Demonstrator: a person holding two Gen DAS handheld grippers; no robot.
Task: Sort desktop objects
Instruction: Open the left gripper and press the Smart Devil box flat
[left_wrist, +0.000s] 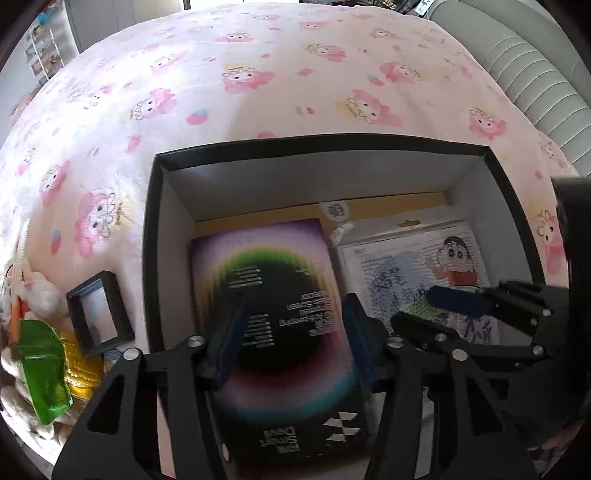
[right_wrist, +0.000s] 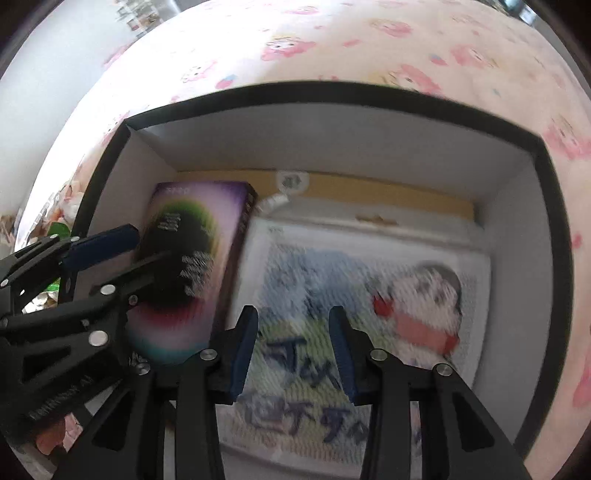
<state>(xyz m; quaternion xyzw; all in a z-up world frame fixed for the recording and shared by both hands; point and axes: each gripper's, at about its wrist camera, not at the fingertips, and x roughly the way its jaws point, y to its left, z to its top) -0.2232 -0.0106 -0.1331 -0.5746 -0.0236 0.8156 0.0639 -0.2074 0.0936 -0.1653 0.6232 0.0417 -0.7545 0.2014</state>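
A black box with white inner walls (left_wrist: 295, 177) (right_wrist: 332, 140) stands on a pink cartoon blanket. Inside lie a purple-and-black gradient carton (left_wrist: 273, 295) (right_wrist: 184, 258) on the left and a white packet with a cartoon boy (left_wrist: 417, 266) (right_wrist: 369, 295) on the right. My left gripper (left_wrist: 295, 332) (right_wrist: 125, 258) hangs over the carton, jaws open, with nothing between the blue pads. My right gripper (right_wrist: 293, 350) (left_wrist: 436, 314) hovers over the cartoon packet, pointing down, jaws open and empty. The two grippers are close side by side.
A yellow envelope (left_wrist: 388, 210) lies under the two items at the box's far wall. Left of the box sit a small black picture frame (left_wrist: 99, 314), a green packet (left_wrist: 40, 373), a yellow object (left_wrist: 83, 369) and a plush toy (left_wrist: 33, 295). A grey cushion (left_wrist: 535, 74) is far right.
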